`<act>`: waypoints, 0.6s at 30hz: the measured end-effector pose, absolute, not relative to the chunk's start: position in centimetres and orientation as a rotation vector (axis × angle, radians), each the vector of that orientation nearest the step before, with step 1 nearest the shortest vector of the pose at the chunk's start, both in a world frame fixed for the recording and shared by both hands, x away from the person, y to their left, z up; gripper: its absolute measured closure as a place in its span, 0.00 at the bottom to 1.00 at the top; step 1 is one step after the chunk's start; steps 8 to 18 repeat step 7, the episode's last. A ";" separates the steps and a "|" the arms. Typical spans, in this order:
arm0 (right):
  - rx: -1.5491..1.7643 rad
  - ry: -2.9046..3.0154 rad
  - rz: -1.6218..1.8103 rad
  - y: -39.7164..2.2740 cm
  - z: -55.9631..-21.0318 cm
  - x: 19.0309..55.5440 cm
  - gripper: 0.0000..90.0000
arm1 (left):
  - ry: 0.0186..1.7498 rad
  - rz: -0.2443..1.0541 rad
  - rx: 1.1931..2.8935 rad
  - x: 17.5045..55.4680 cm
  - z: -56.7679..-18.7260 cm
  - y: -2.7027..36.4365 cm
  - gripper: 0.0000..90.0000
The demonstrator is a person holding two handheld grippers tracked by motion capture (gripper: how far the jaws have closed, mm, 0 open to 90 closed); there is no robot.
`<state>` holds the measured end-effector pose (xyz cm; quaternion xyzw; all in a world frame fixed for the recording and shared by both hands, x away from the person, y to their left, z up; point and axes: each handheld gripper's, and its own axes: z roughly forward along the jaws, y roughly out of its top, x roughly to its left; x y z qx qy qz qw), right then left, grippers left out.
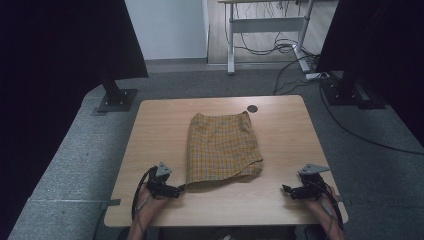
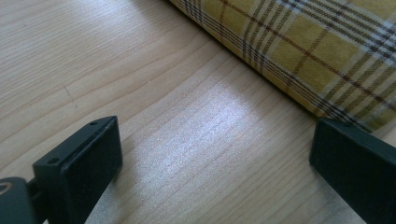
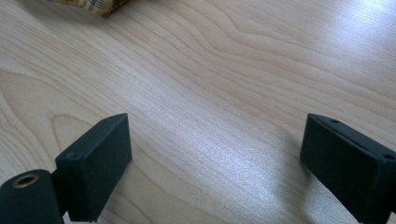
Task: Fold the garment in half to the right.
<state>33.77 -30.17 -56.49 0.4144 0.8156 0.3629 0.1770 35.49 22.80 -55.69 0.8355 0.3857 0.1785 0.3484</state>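
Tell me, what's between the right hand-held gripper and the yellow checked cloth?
Nothing but bare wooden table, seen in the high view, between the right hand-held gripper and the yellow checked cloth.

No readable text, label or number — anywhere.

My left black two-jaw gripper (image 1: 181, 189) and right black two-jaw gripper (image 1: 285, 189) each carry a grey three-cornered plate on top. Black cables trail back along my bare forearms. The flat rectangular pads (image 2: 88, 163) are matte black (small screw holes at their edges).
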 end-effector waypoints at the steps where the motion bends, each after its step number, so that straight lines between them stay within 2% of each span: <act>1: 1.173 2.308 1.026 -30.1 -56.5 33.8 0.08 | 0.999 0.463 2.166 35.5 -55.7 22.8 0.03; 18: 1.180 2.303 1.018 -30.0 -56.6 33.8 0.05 | 0.999 0.462 2.166 35.5 -55.7 22.8 0.03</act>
